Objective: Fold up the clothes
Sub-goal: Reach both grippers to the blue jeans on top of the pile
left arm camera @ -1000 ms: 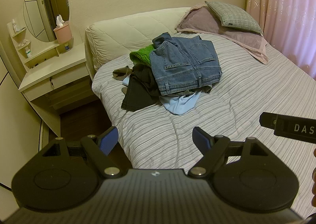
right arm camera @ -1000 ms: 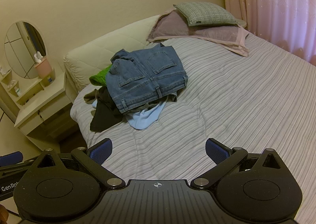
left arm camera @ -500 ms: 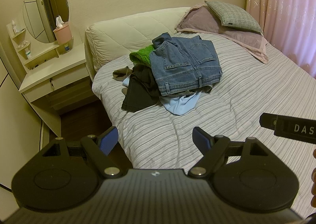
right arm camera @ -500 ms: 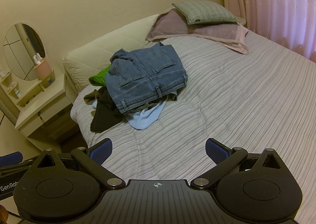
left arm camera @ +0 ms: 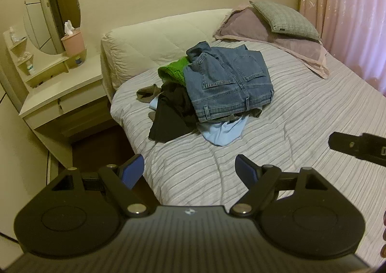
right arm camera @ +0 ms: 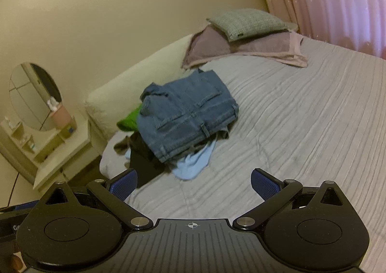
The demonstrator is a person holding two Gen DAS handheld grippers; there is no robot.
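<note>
My left gripper hangs over the near edge of the bed with the grey striped cover, its blue-padded fingers wide apart and holding nothing. My right gripper is spread the same way and is also empty, above the same cover. The pile of clothes lies further up the bed, well apart from both grippers. On top of it are folded blue denim jeans, with a green knitted garment behind, a black garment on the left and a light blue garment sticking out in front. Beside the bed stands a cream dressing table with an oval mirror.
</note>
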